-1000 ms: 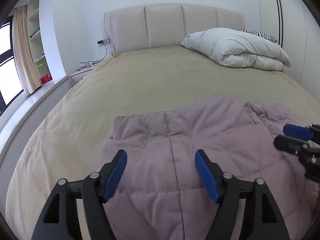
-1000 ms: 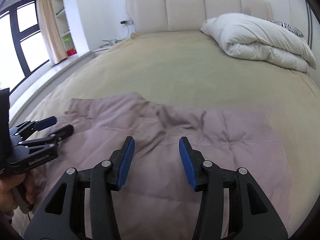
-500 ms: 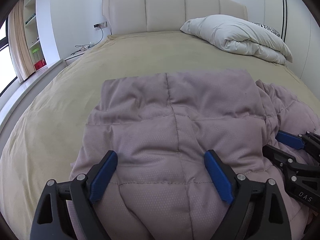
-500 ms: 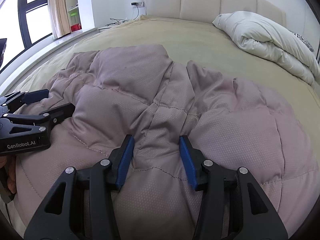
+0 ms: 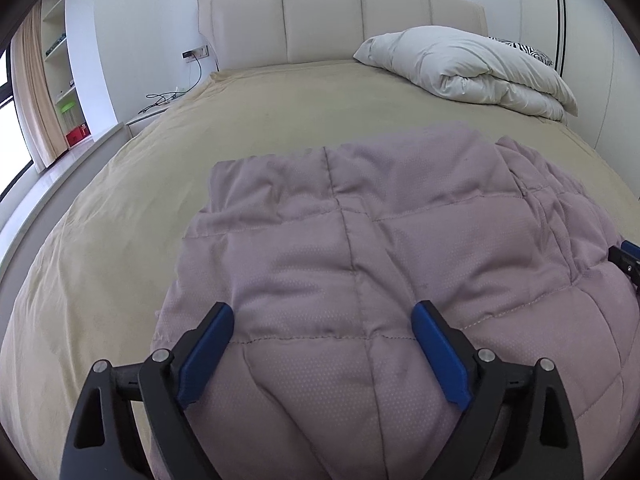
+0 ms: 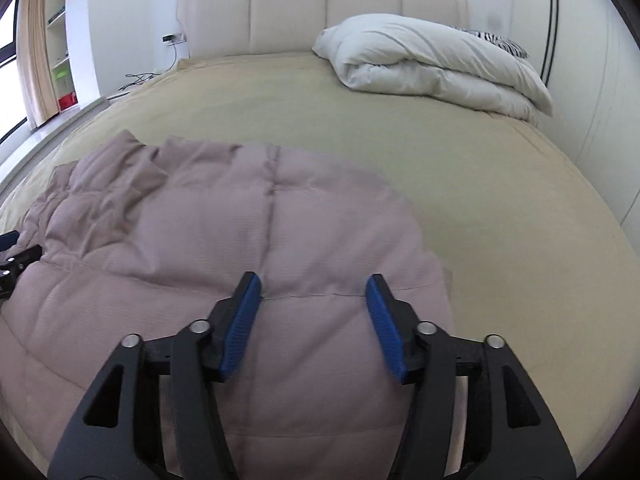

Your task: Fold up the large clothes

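A mauve quilted puffer garment [image 5: 380, 248] lies bunched on the near part of the bed; it also shows in the right wrist view [image 6: 224, 248]. My left gripper [image 5: 322, 328] is open, its blue pads wide apart over the garment's near left part, holding nothing. My right gripper [image 6: 312, 296] is open over the garment's near right part, holding nothing. The right gripper's tips show at the right edge of the left wrist view [image 5: 628, 256]. The left gripper's tips show at the left edge of the right wrist view [image 6: 16, 252].
The beige bedspread [image 5: 280, 112] covers a large bed with a padded headboard [image 5: 340, 20]. A folded white duvet [image 5: 472, 68] lies at the far right by the headboard. A nightstand with cables [image 5: 160, 104], shelves and a window are at the left.
Both grippers have risen and pulled back from the garment. The right gripper's jaws have opened wider. The garment now lies folded over in a puffier heap.
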